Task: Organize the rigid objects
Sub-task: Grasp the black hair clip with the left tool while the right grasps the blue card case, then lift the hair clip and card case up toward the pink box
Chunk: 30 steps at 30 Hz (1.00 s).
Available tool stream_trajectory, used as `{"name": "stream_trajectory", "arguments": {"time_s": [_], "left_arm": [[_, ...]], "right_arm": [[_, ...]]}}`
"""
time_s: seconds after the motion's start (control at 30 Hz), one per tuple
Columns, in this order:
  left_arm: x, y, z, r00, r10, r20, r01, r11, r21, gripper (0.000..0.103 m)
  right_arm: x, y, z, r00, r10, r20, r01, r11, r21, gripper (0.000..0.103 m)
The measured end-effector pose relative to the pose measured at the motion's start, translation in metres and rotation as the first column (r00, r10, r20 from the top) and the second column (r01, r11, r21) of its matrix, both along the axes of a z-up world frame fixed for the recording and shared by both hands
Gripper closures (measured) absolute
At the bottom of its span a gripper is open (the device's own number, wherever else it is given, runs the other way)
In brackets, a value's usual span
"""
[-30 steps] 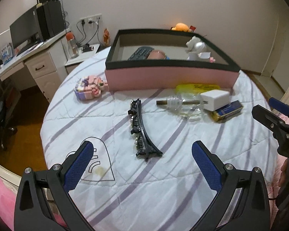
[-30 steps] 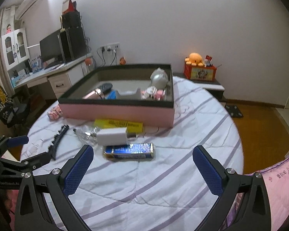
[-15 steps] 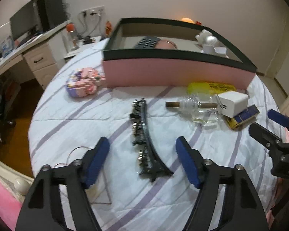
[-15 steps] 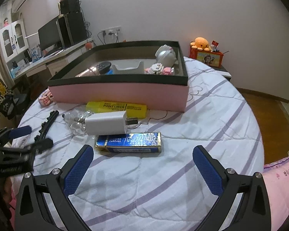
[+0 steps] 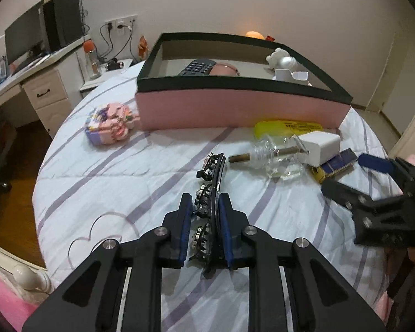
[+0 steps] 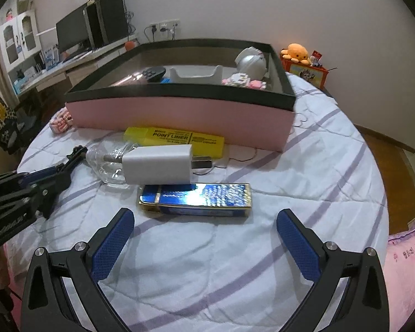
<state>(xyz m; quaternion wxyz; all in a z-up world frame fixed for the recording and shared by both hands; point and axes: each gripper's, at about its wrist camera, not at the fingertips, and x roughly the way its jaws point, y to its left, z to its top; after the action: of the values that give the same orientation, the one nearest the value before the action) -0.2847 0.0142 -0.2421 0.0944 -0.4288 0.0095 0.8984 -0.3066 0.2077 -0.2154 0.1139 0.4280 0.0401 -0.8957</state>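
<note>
- Left hand-held gripper (image 5: 206,231): its jaws have just been closing and now clamp the black hair clip (image 5: 211,191) across its near end, both blue pads pressed against its sides
- Hair clip: lies lengthwise on the bed (image 5: 124,182), far end pointing toward the box; the grip sits at one end, probably so the clip can be lifted clear without snagging the quilt
- Right hand-held gripper (image 6: 204,238): jaws wide apart and empty, hovering just short of the blue tin (image 6: 195,197), which lies flat between the line of the two pads; this looks like the next pick
- Pink box (image 6: 179,116): stands at the back of the bed with a remote and small figures already inside; judged to be the collection point
- Loose items in front of the box: white charger (image 6: 159,167) resting across the glass bottle (image 5: 274,160), yellow case (image 6: 174,139) touching the box wall, pink block toy (image 5: 109,124) off to the side
- Task status: early, most items are outside the box
</note>
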Motion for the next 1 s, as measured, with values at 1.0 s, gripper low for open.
{"name": "stream_trajectory", "arguments": {"time_s": [1.0], "left_arm": [[0.042,-0.003,0.033,0.997,-0.050,-0.053,0.052,0.998,0.032,0.083]], "right_arm": [[0.030,0.019,0.025,0.999,0.002,-0.044,-0.005,0.998,-0.055,0.019]]}}
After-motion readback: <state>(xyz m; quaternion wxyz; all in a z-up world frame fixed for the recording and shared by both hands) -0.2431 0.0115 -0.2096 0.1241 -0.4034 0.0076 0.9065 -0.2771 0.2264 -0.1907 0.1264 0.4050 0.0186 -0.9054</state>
